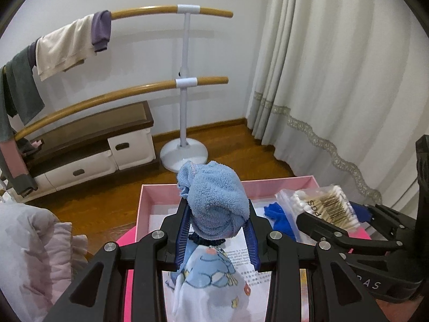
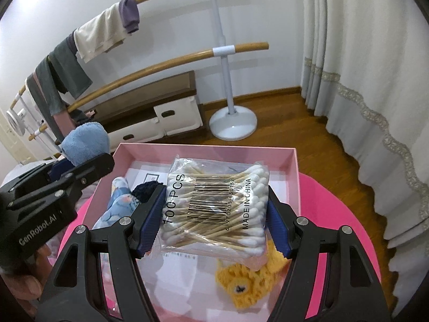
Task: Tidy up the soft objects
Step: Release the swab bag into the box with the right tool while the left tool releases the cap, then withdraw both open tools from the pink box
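Both tongs grip things above the pink box (image 2: 291, 158): left tongs (image 1: 217, 222) clamp a blue towel (image 1: 217, 198), right tongs (image 2: 214, 214) clamp a cotton swab pack (image 2: 214, 209).

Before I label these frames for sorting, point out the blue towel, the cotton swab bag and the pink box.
blue towel (image 1: 217, 201), left wrist view, fluffy middle.
cotton swab bag (image 2: 217, 206), right wrist view, barcode.
pink box (image 2: 206, 153), right wrist view, far wall.
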